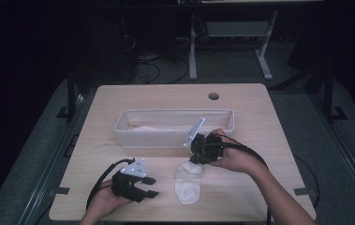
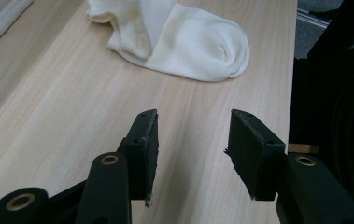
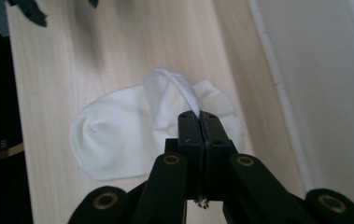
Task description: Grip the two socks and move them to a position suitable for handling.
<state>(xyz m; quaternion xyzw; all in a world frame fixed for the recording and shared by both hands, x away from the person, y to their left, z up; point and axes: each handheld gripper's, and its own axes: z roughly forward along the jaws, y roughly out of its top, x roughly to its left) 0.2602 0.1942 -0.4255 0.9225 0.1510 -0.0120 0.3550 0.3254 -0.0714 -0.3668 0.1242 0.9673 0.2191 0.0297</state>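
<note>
Landmark: white bin (image 1: 175,135), long and open-topped, lying across the middle of the table (image 1: 259,117); all places below are given from it.
Sock: white sock (image 1: 188,183) lies flat on the table just in front of the bin, toe end toward the person, cuff end toward the bin and raised.
Right gripper: right gripper (image 1: 197,157) sits between the bin's front wall and the sock, jaws clenched on the cuff edge; in the right gripper view (image 3: 198,122) a strip of cuff fabric rises taut into the closed pads.
Reason for grip: pinching the cuff rim, in my judgement, lets the sock hang free for lifting over the bin's wall.
Left gripper: left gripper (image 1: 148,186) rests in front of the bin, left of the sock, jaws released and empty (image 2: 192,140).
Reason for left's place: likely standing by, clear of the lift.
Bin contents: something pale lies inside at the left; identity unclear.
</note>
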